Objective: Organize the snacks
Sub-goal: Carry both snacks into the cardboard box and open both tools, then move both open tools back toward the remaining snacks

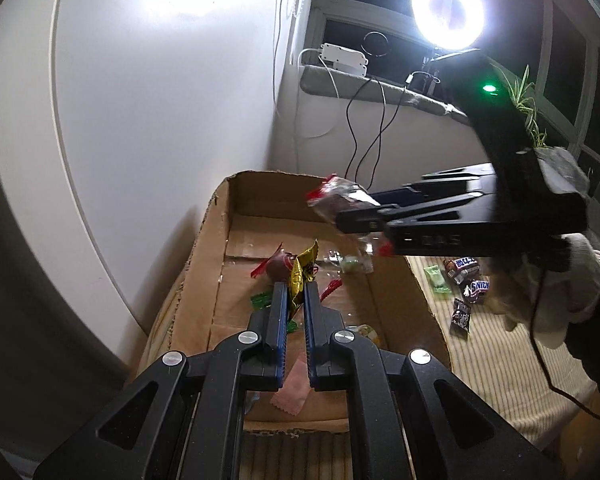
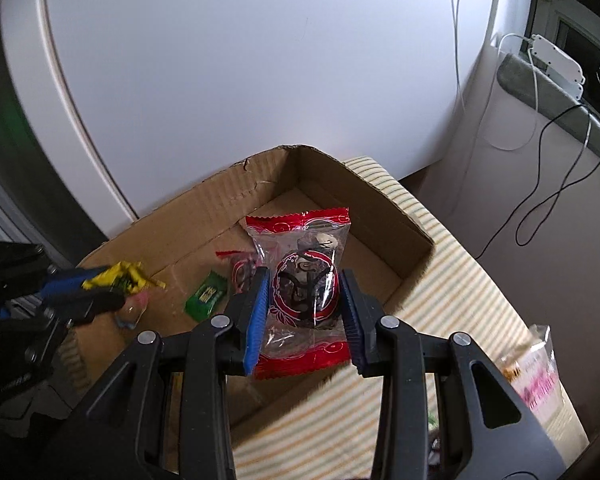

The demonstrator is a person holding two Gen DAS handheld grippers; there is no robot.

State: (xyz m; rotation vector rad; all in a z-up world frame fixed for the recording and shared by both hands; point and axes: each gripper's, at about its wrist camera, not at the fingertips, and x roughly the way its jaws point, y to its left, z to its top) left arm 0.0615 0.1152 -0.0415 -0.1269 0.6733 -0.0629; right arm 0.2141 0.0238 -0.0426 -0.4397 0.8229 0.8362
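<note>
An open cardboard box [image 1: 216, 248] sits on a striped cloth. My left gripper [image 1: 295, 292] hangs over the box, shut on a yellow foil-wrapped candy [image 1: 306, 260]. In the right wrist view the left gripper [image 2: 112, 286] enters from the left with the yellow candy [image 2: 120, 276]. My right gripper [image 2: 304, 280] is shut on a clear red-edged packet [image 2: 300, 224] with a dark round snack inside, above the box's far part [image 2: 380, 216]. From the left wrist view the right gripper [image 1: 360, 210] reaches in from the right with that packet [image 1: 336, 194].
Inside the box lie a brown red-wrapped candy [image 1: 280, 266], a green packet [image 2: 206, 294] and a pink packet [image 1: 292, 388]. Snickers bars [image 1: 478, 288] and other small packets lie on the cloth right of the box. A gloved hand [image 1: 572, 280] holds the right gripper. A ring light [image 1: 448, 14] glares behind.
</note>
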